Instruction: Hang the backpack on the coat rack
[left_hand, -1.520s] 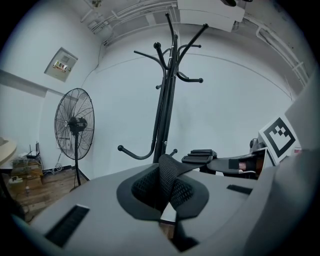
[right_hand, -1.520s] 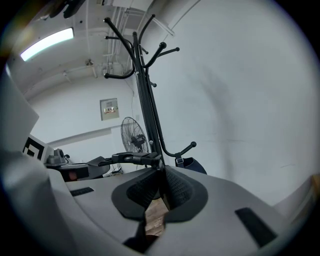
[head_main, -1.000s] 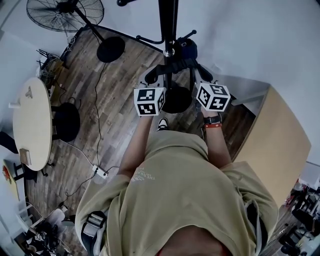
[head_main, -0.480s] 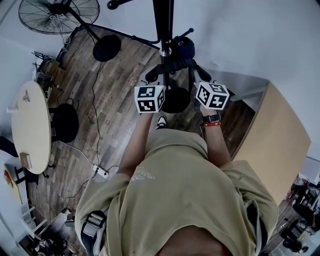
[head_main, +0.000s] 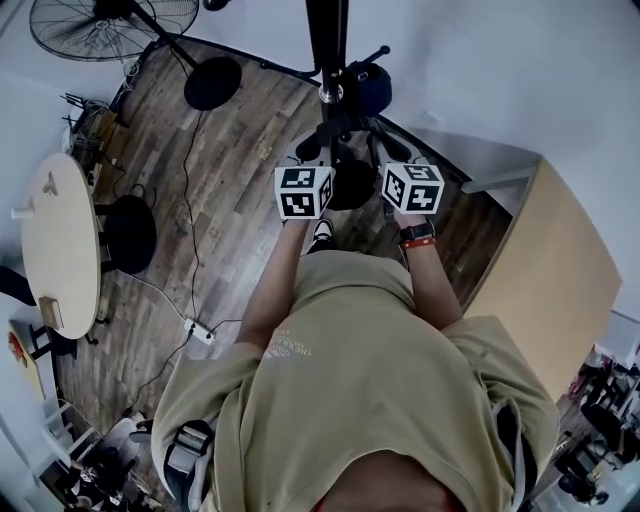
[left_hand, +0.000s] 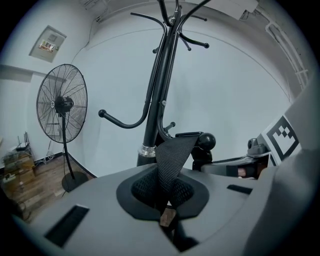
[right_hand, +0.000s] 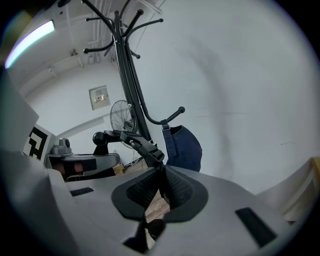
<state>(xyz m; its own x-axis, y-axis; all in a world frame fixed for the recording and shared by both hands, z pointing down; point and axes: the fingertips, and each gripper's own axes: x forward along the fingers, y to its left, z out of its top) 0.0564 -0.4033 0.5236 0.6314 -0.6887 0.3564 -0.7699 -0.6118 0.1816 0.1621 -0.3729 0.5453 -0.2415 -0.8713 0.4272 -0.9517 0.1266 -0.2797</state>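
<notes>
The left hand-held gripper (left_hand: 167, 202) has its jaws pinched together on a black woven strap (left_hand: 172, 155), which rises from between the pads toward the coat rack (left_hand: 157, 100) straight ahead. The right hand-held gripper (right_hand: 159, 194) is likewise clamped shut, gripping a black strap just below its plastic buckle (right_hand: 142, 146). The two hand-held grippers are side by side, close together, each in plain sight of the other.

Beyond the right one's jaws, the dark blue backpack (right_hand: 184, 149) is against the rack's pole. Its blue loop meets the curved lower hook (right_hand: 167, 119), from which it appears to hang. Past the left one, off to its left, a standing fan (left_hand: 61, 105) is on the wooden floor (head_main: 230, 180). Farther left, a round surface (head_main: 60, 245) sits well apart from the rack.
</notes>
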